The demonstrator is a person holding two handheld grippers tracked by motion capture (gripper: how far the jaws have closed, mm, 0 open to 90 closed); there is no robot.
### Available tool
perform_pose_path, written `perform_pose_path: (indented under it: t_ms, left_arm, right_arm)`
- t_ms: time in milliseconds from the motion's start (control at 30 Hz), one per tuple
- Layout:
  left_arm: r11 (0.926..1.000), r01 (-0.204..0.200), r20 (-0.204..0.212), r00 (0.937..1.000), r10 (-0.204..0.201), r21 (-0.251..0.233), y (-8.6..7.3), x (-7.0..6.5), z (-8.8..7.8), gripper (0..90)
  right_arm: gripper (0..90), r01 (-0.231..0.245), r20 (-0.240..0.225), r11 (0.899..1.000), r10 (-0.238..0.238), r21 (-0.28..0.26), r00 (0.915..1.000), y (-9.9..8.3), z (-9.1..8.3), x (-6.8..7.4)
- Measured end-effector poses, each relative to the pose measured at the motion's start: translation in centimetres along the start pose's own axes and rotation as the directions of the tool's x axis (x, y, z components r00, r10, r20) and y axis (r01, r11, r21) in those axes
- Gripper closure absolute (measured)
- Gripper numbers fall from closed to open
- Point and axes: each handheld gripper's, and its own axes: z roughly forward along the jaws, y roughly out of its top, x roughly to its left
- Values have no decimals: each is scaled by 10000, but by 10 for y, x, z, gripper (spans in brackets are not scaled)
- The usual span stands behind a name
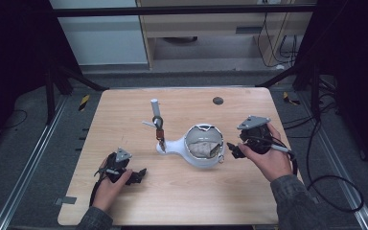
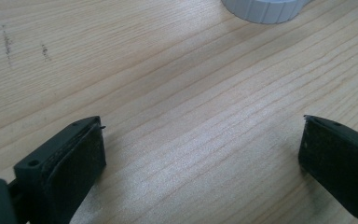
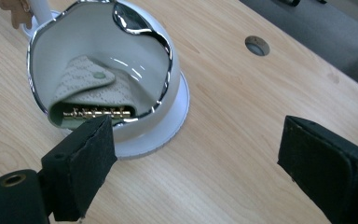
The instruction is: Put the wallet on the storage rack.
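Currently the white bowl-shaped dish (image 1: 202,146) with a chrome rim sits at centre frame in the high view, resting on the wooden table (image 1: 182,191). Inside it lies a pale perforated pouch (image 1: 202,148); the right gripper view shows it folded, with a snap button and a gold chain (image 3: 98,113) along its lower edge. A white stand (image 1: 161,143) extends from the dish toward the left, carrying an upright post and a small brown tag (image 1: 160,133); a white cylinder (image 1: 154,106) rises behind it, toward upper centre.

Right gripper (image 1: 234,150): held at right of centre in the high view, just beside the dish's right rim. Its own view shows the jaws spread fairly wide with bare table between them; the left jaw overlaps the dish's near edge in the picture, whether touching I cannot tell. Nothing gripped.

Left gripper (image 1: 136,176): lower left of centre in the high view, well apart from the dish, low over the table. Jaws wide, only wood grain between them. The ribbed edge of the stand's white base shows at the top of its view.

A dark round hole (image 1: 217,100) sits in the table, upper right of centre.
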Motion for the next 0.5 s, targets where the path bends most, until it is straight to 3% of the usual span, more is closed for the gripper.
perform_pose_path:
  t_ms: [300,500]
  left_arm:
    - [10000,-28,21,10000,28,28,0,0,0,0]
    - [10000,-23,24,10000,23,36,0,0,0,0]
  right_arm:
    - [100,-954,-240,9954,952,-56,9952,-26,4,-9]
    - [96,-1763,-209,9843,1762,-34,9841,-51,14,-22]
